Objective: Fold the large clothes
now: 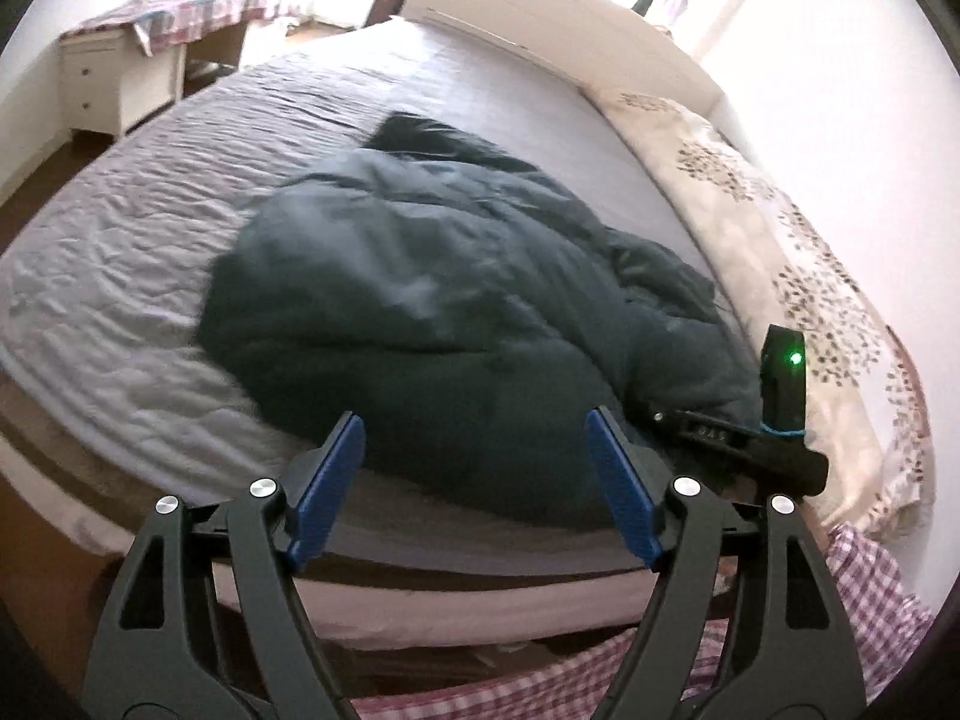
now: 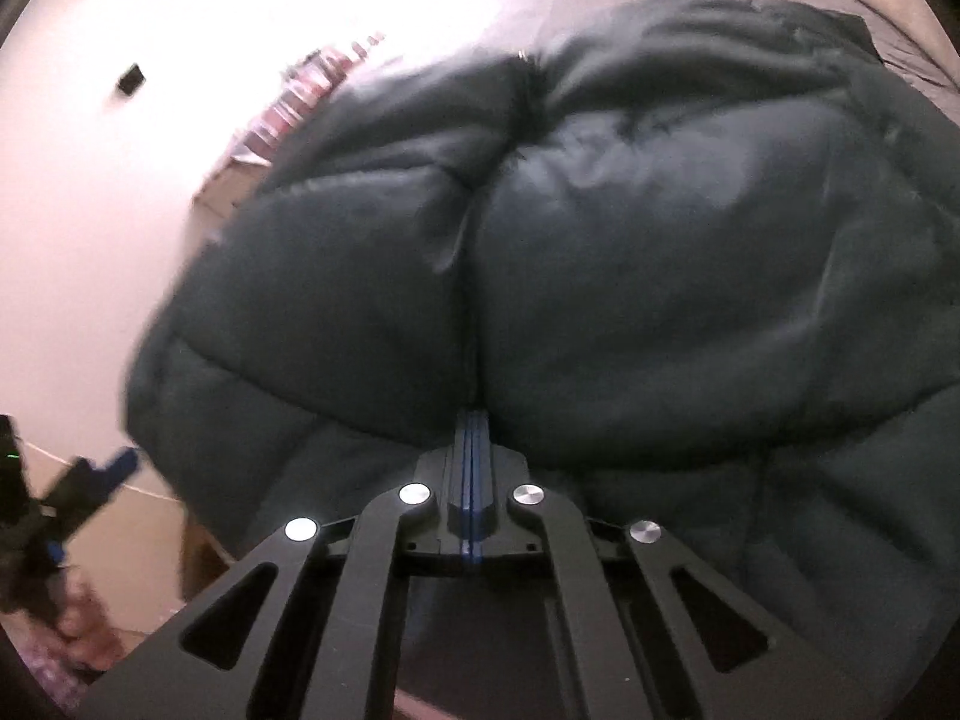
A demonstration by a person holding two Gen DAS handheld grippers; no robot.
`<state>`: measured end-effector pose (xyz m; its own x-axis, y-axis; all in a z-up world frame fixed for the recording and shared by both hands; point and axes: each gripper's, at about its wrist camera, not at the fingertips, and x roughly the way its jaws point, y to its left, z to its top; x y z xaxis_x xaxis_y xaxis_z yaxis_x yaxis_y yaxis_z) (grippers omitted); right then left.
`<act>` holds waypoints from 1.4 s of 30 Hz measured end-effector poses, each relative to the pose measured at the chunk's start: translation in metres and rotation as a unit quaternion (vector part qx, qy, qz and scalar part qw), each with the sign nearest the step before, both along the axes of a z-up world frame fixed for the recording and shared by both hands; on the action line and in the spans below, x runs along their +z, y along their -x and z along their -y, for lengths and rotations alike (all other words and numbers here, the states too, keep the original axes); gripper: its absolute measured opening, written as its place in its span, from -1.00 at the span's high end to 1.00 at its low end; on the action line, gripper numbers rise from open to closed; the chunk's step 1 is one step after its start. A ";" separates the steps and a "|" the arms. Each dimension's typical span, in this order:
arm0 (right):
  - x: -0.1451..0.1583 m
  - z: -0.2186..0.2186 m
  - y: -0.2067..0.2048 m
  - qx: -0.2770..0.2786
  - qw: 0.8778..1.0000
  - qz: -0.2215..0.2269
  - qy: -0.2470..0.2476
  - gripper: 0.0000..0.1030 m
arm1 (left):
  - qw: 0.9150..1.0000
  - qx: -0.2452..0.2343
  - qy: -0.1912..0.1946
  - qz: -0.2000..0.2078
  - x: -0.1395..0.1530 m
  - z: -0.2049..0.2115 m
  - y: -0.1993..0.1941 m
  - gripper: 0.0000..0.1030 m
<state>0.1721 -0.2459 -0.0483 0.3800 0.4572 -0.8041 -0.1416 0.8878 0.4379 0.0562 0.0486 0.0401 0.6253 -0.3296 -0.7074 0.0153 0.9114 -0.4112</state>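
A dark teal puffer jacket point(image 1: 432, 312) lies bunched on the grey bed sheet point(image 1: 138, 240), with a black fur hood at its far end. My left gripper point(image 1: 474, 438) is open and empty, held just before the jacket's near edge. My right gripper point(image 2: 474, 420) is shut on a fold of the jacket point(image 2: 600, 240), which fills the right wrist view. The right gripper also shows in the left wrist view point(image 1: 720, 438), low at the jacket's right edge. The left gripper shows blurred at the far left of the right wrist view point(image 2: 90, 480).
A cream floral duvet point(image 1: 798, 276) runs along the bed's right side by the white wall. A white headboard point(image 1: 540, 18) stands at the far end. A desk with a checked cloth point(image 1: 168, 18) and drawers stands at the back left. Checked fabric point(image 1: 864, 588) lies at the lower right.
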 end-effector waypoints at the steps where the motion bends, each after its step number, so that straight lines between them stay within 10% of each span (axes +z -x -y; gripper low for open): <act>1: -0.002 -0.001 -0.002 -0.001 1.000 -0.003 0.002 1.00 | 1.000 0.006 -0.002 -0.002 -0.002 -0.002 0.001 -0.56; 16: 0.044 -0.032 0.081 0.033 0.996 0.064 0.055 0.94 | 0.993 0.096 0.050 -0.054 -0.022 -0.034 -0.010 -0.77; 35: 0.013 -0.039 0.073 0.035 0.997 0.009 0.072 0.99 | 0.979 0.164 0.093 -0.078 -0.049 -0.055 -0.039 -0.79; 42: 0.053 0.014 0.123 -0.014 0.998 0.054 0.034 0.55 | 0.975 0.172 0.111 -0.085 -0.062 -0.064 -0.049 -0.80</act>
<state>0.0494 -0.2596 0.0043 0.4775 0.3911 -0.7868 -0.1597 0.9192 0.3600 0.1056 0.1130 -0.0216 0.6058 -0.2778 -0.7456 -0.3609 0.7392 -0.5686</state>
